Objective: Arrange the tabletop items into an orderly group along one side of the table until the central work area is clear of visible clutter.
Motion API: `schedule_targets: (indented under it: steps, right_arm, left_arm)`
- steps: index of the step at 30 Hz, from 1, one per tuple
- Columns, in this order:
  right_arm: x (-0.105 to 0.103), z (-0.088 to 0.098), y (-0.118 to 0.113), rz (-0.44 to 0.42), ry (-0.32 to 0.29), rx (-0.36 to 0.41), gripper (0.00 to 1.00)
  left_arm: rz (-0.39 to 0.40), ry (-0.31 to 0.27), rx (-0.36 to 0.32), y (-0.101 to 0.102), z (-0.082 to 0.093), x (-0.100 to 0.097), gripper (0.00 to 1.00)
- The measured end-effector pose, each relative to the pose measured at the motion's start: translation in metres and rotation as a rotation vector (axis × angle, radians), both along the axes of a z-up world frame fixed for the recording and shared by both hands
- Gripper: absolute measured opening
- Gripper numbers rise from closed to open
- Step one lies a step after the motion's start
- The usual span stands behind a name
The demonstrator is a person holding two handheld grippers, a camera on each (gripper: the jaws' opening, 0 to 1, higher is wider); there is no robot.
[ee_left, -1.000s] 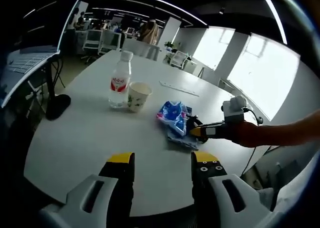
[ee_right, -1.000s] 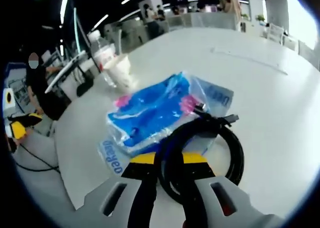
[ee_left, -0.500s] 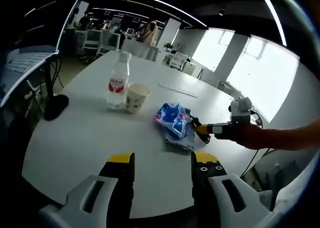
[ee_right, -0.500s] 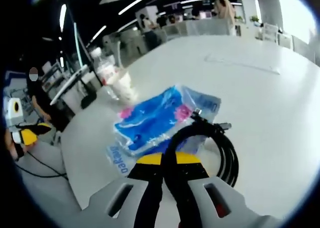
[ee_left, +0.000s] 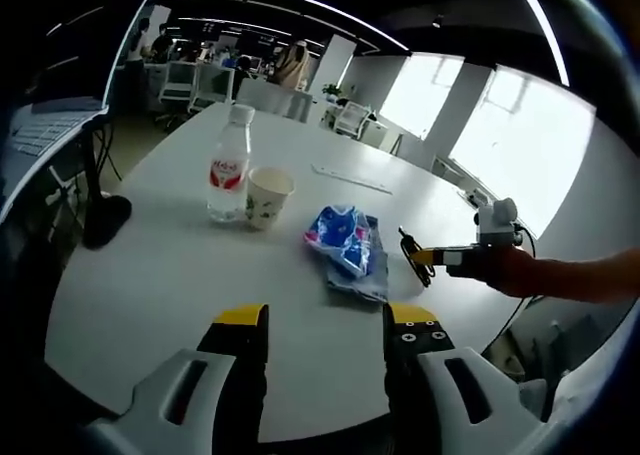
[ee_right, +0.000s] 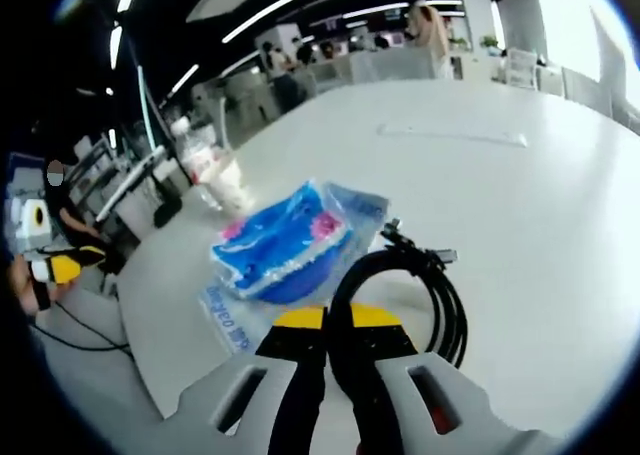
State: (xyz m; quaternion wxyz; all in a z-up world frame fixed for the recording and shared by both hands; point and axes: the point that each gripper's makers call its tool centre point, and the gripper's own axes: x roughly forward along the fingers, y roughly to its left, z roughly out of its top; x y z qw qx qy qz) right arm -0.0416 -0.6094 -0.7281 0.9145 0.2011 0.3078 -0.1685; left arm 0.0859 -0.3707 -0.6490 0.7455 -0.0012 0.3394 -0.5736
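My right gripper [ee_right: 338, 320] is shut on a coiled black cable [ee_right: 415, 287], lifted beside the blue plastic packet [ee_right: 283, 241]. In the left gripper view the right gripper [ee_left: 432, 257] holds that cable [ee_left: 409, 245] just right of the blue packet [ee_left: 345, 237]. A water bottle [ee_left: 226, 175] with a red label and a paper cup [ee_left: 268, 195] stand together further left on the white table [ee_left: 160, 275]. The bottle [ee_right: 196, 153] and cup [ee_right: 229, 180] also show in the right gripper view. My left gripper [ee_left: 325, 323] hangs open over the table's near edge, holding nothing.
A long pale strip [ee_left: 350, 178] lies on the far side of the table, also seen as a strip [ee_right: 452, 135] in the right gripper view. Office chairs and desks stand beyond. A dark monitor stand base [ee_left: 105, 218] sits left of the table.
The right gripper has pulled the cable off the blue packet and away to the right, lifting it. The left gripper stays open and still.
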Motion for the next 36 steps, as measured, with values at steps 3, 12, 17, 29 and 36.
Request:
schedule_targets:
  steps: [3,12,17,29,36]
  right_arm:
    - [-0.005,0.000,-0.003,-0.010,-0.001,0.000,0.04]
    - [-0.026,-0.004,-0.012,-0.050,0.005,0.003,0.04]
    - [-0.041,-0.009,-0.016,-0.063,0.023,0.006,0.04]
    - [-0.063,-0.022,-0.016,-0.082,0.051,0.016,0.03]
    - [-0.064,-0.029,-0.011,-0.077,0.063,0.023,0.03]
  left_arm:
    - [-0.005,-0.002,0.000,-0.002,0.001,0.000,0.45]
    - [-0.015,-0.009,0.004,-0.005,0.002,0.000,0.45]
    - [-0.016,-0.011,0.002,-0.007,0.003,0.000,0.45]
    - [-0.026,-0.008,-0.002,-0.012,0.002,-0.003,0.45]
    - [-0.021,-0.010,-0.003,-0.008,0.003,-0.002,0.45]
